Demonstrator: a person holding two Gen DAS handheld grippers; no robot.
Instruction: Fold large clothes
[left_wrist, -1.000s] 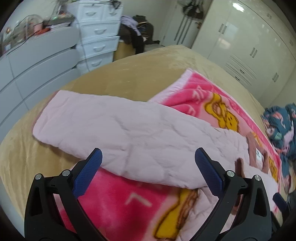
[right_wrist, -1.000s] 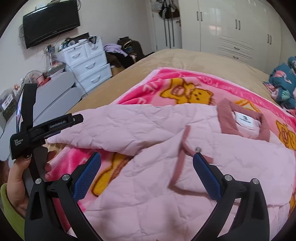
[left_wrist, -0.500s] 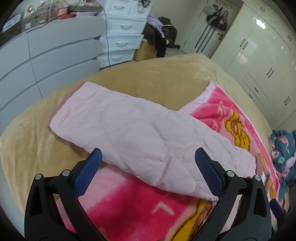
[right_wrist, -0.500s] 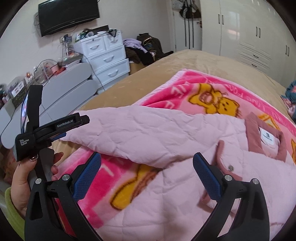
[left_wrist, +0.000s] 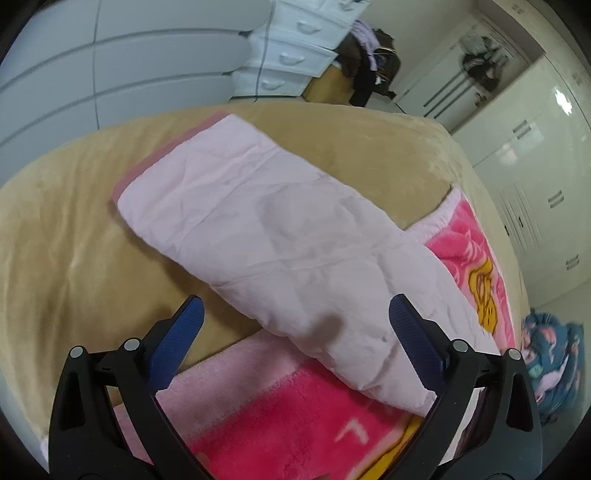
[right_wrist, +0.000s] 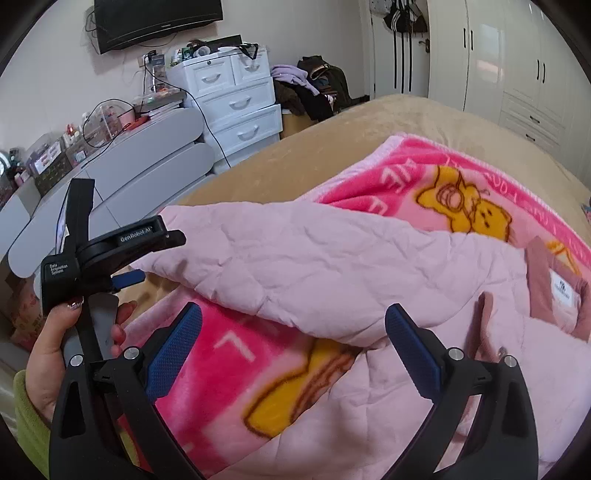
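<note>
Sprawling quilted pink jacket (right_wrist: 332, 266) — crumpled

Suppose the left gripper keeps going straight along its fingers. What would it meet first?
Most likely the pink sleeve stretched across the bed. The left gripper is open, aimed at the sleeve's near edge. Depth is uncertain, but nothing else appears to lie between.
</note>
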